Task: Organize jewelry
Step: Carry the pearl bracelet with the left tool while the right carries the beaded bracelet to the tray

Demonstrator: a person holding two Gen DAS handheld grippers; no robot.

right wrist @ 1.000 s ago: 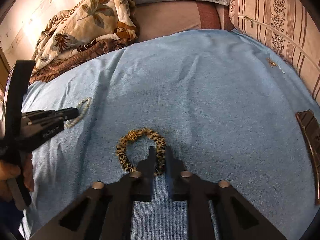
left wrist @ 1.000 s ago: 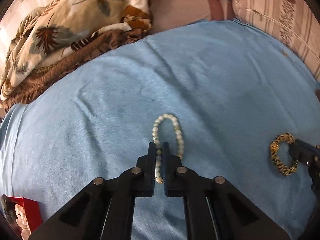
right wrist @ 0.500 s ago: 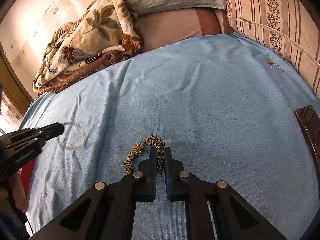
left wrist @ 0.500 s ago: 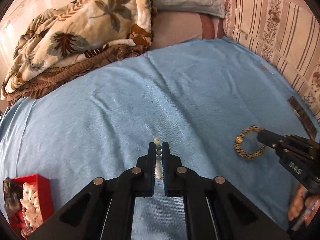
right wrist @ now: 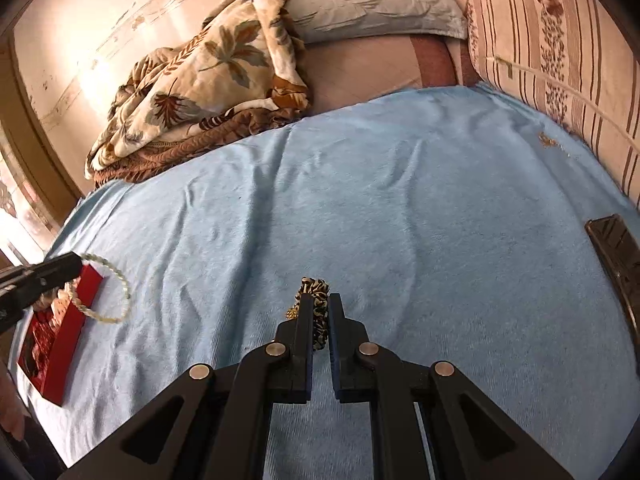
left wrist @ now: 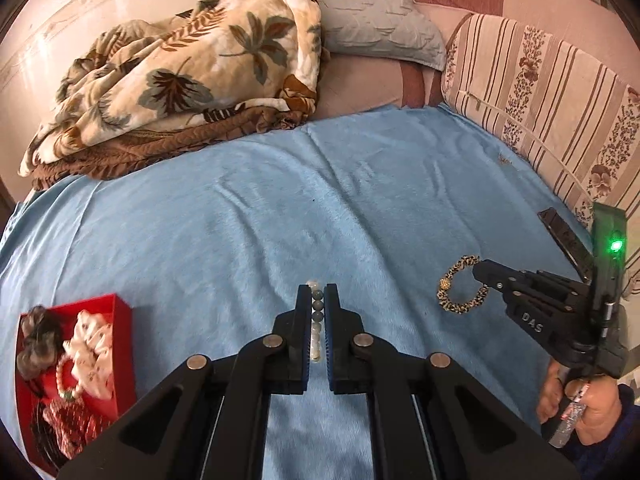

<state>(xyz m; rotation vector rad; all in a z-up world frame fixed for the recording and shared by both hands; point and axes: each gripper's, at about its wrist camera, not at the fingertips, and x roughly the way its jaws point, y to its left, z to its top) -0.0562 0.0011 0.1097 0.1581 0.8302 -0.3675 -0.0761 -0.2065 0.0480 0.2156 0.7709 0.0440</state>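
At the near left edge of the blue blanket (left wrist: pixel 248 216) sits a red box (left wrist: pixel 120 344), open on top and filled with scrunchies and other trinkets in white, grey-brown and red. In the right wrist view the same red box (right wrist: pixel 68 344) lies at the far left, just under the tip of the left gripper.

The left gripper (left wrist: pixel 316 304) has its jaws drawn narrow onto a pearl bracelet (left wrist: pixel 316 320), the beads showing as 1 upright line between the 2 pads. From the right wrist view the pearl bracelet (right wrist: pixel 112 292) hangs as an open loop from the left gripper (right wrist: pixel 64 270), lifted off the blanket and partly over the box's far corner.

To the right, the right gripper (left wrist: pixel 478 272) pinches a leopard-print scrunchie (left wrist: pixel 460 292) by its right side, the loop hanging to the left of the tip with a gold bead on it. In its own view the right gripper (right wrist: pixel 320 308) has its jaws narrow on the leopard-print scrunchie (right wrist: pixel 316 312), which is raised above the blanket. The right hand (left wrist: pixel 588 408) grips the handle at the near right.

Far left lies a crumpled leaf-print quilt (left wrist: pixel 180 80), then a grey pillow (left wrist: pixel 372 28), then a striped floral cushion (left wrist: pixel 540 92) along the right. A dark flat object (right wrist: pixel 620 256) rests at the blanket's right edge.
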